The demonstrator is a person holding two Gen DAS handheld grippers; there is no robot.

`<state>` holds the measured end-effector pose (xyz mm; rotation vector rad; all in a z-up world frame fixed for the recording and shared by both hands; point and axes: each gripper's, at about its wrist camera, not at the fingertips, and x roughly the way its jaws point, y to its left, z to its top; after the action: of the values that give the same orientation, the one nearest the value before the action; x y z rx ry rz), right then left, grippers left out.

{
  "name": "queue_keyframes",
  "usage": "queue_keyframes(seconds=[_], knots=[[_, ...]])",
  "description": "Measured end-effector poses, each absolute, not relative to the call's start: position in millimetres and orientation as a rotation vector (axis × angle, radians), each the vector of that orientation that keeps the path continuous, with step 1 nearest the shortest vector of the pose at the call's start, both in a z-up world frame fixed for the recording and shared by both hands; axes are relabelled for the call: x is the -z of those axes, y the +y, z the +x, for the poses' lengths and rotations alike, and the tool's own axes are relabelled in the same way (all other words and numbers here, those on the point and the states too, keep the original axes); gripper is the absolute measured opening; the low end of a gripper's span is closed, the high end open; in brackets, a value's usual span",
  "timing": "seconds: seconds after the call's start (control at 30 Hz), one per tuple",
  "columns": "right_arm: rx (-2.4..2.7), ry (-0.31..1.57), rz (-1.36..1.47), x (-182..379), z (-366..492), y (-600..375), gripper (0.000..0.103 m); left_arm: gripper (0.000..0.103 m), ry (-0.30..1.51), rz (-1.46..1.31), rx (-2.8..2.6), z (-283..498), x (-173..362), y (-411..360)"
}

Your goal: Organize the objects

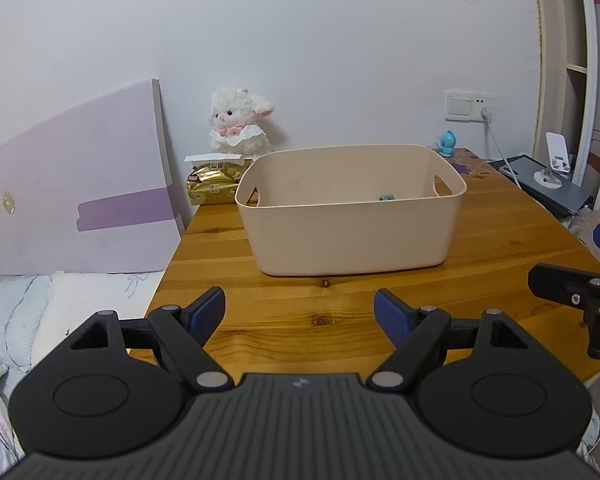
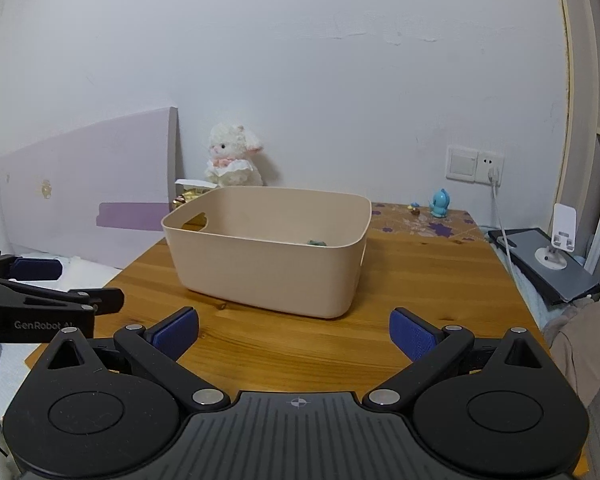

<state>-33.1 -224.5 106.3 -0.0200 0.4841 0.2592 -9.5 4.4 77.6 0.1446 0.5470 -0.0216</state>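
A beige plastic bin with handle cut-outs stands on the wooden table. A small green object lies inside it, mostly hidden by the rim. My left gripper hovers open over the table's near edge, short of the bin, with nothing between its blue pads. My right gripper is also open and empty, in front of the bin. The left gripper shows at the left edge of the right wrist view.
A white plush lamb and a gold packet sit behind the bin. A blue figurine stands at the back right. A phone stand on a dark tablet lies off the table's right side. A bed is at the left.
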Motion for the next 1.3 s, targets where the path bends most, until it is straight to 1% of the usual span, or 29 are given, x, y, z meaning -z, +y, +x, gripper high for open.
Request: queue_keyframes(seconds=[0.13, 0.53, 1.13, 1.23, 1.3], knots=[[-0.259, 0.476, -0.024, -107.6, -43.4, -226.1, 0.103, 0.083, 0.546, 0.151, 0.042, -22.8, -77.6, 0.0], [-0.220, 0.556, 0.020, -88.4, -50.5, -249.1, 0.103, 0.082, 0.571, 0.140, 0.043, -40.7, -68.3, -3.3], [-0.230, 0.563, 0.031, -83.8, -56.8, -252.1, 0.103, 0.083, 0.554, 0.147, 0.066, -48.4, -70.9, -11.3], [-0.228, 0.571, 0.030, -82.3, -54.1, -251.1, 0.103, 0.086, 0.552, 0.142, 0.058, -47.3, -71.3, -10.0], [-0.229, 0.576, 0.029, -80.8, -52.0, -250.8, 0.103, 0.092, 0.550, 0.142, 0.054, -46.2, -71.0, -9.9]])
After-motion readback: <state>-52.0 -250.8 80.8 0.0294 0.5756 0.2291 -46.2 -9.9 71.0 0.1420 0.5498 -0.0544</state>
